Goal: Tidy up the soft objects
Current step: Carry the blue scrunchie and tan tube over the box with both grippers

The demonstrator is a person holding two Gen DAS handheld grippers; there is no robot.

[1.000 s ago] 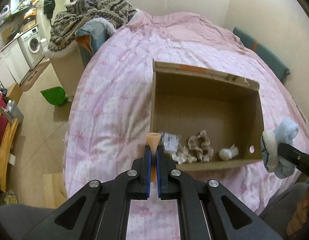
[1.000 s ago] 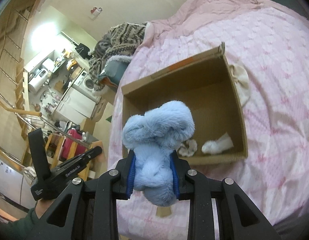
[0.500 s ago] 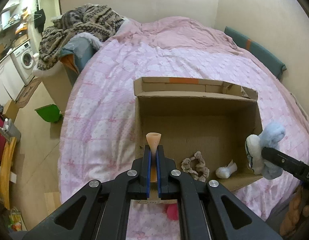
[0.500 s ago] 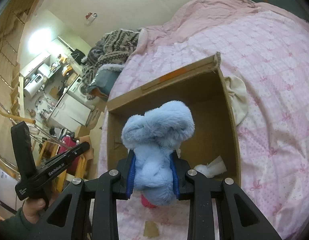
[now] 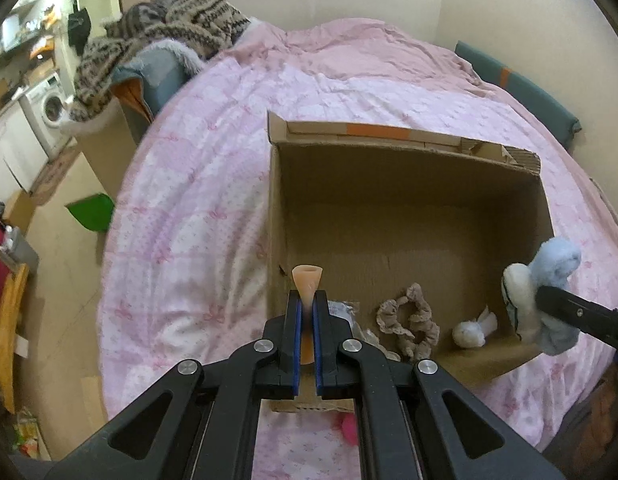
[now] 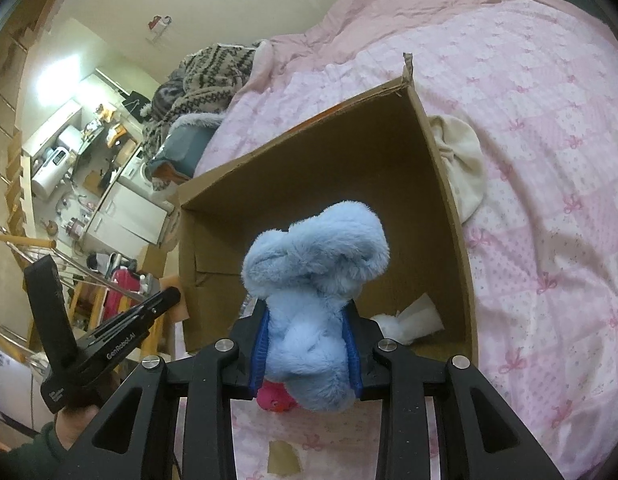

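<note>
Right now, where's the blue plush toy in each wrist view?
Left wrist: blue plush toy at the right edge, by the right wall of the cardboard box, held by the right gripper.
Right wrist: blue plush toy at centre, between the jaws, which are opening, in front of the cardboard box.
Shared landmark: the white fluffy item on the box floor, in the right view.

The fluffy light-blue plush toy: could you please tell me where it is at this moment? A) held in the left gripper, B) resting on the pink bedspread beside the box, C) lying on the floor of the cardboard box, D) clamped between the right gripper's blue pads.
D: the fluffy light-blue plush toy bulges between the right gripper's blue pads, above the near edge of the open brown cardboard box.
</note>
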